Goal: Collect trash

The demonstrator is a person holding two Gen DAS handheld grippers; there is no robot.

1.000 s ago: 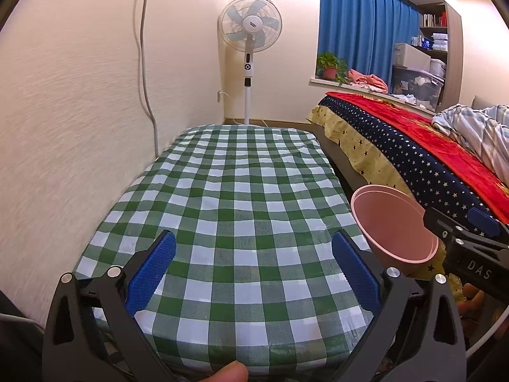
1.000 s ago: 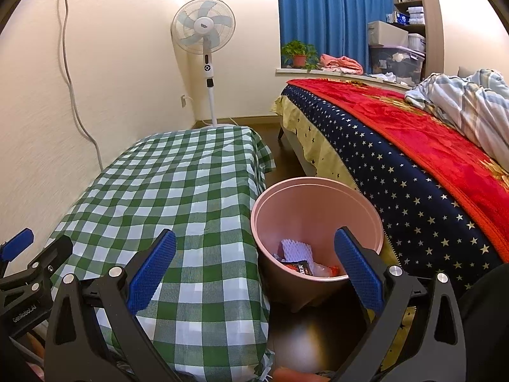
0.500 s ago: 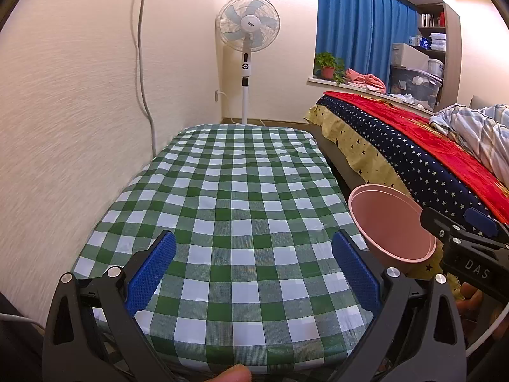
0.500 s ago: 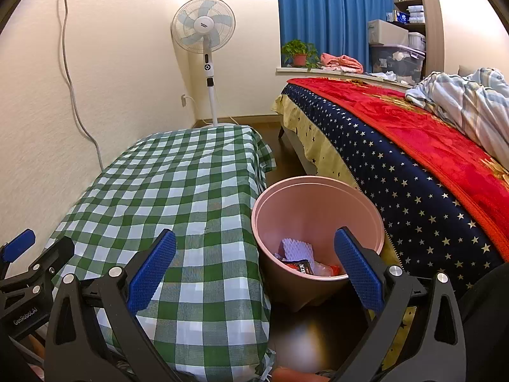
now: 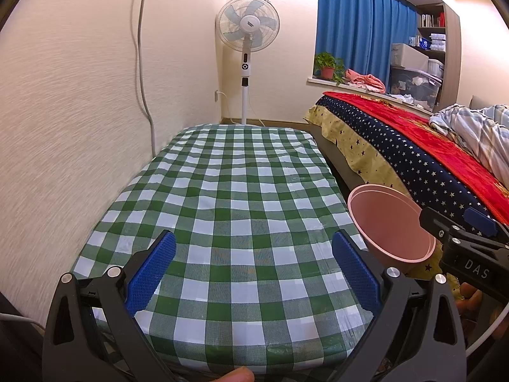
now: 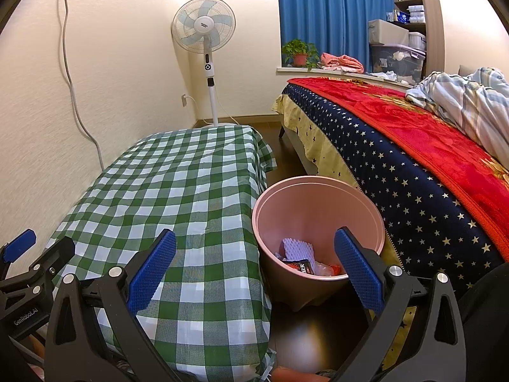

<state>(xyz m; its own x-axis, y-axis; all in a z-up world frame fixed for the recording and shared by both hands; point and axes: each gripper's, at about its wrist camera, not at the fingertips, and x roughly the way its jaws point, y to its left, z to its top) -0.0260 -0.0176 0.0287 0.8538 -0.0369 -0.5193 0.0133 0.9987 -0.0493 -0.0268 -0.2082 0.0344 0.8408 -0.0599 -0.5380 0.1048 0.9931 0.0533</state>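
A pink trash bin [image 6: 318,210] stands on the dark floor between the checked table and the bed; it also shows in the left wrist view [image 5: 391,222]. Inside lie a white foam net [image 6: 297,248] and dark and red wrappers [image 6: 305,267]. My right gripper [image 6: 254,273] is open and empty, held near the bin's front rim at the table's corner. My left gripper [image 5: 253,273] is open and empty above the near end of the green-and-white checked tablecloth [image 5: 229,210]. The right gripper's side [image 5: 467,254] shows at the right of the left wrist view.
A white standing fan [image 6: 205,28] stands by the far wall. A bed with a red and starred navy cover [image 6: 413,146] runs along the right, a striped quilt [image 6: 467,98] on it. A wall [image 5: 63,127] with a cable borders the table's left side.
Both grippers stay open and empty. The left wrist view has drifted slightly, so the table and bin sit a little further away; the right view is nearly unchanged.
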